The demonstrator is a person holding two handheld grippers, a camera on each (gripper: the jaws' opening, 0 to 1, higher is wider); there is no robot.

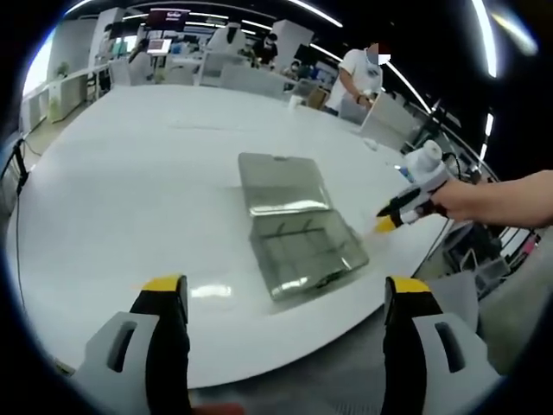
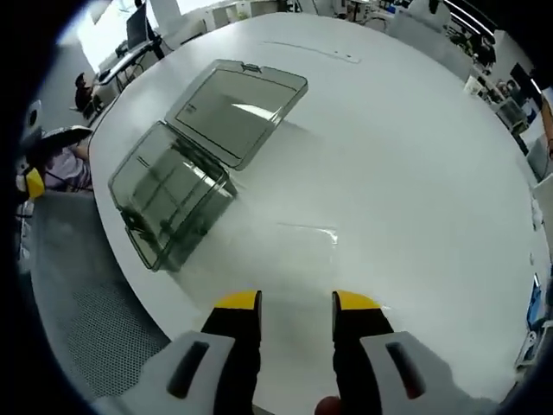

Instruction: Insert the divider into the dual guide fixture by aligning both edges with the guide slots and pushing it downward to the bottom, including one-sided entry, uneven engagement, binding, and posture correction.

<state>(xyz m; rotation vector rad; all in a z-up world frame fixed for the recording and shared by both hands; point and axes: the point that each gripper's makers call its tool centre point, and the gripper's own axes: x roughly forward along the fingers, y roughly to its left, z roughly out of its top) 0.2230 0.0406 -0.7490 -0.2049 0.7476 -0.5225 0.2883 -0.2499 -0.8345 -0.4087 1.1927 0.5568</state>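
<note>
Left gripper [image 1: 289,294]: jaws wide apart, nothing held, hovering over the near edge of the white table [image 1: 130,190]. Right gripper [image 2: 296,303]: jaws parted w/ a narrower gap, empty; a hand [image 1: 497,199] carries it beside the box. Clear smoky plastic box [image 1: 298,233] (rectangular, glossy, hinged lid laid open flat) sits on the table near its edge.

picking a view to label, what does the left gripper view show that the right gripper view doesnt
Left gripper view: the right gripper held in a hand beside the box, and a person standing past the table's far edge.

Right gripper view: grey floor below the table's rim.

Both: the clear box with its lid open flat on the white table, each view's own jaws open and empty.
</note>
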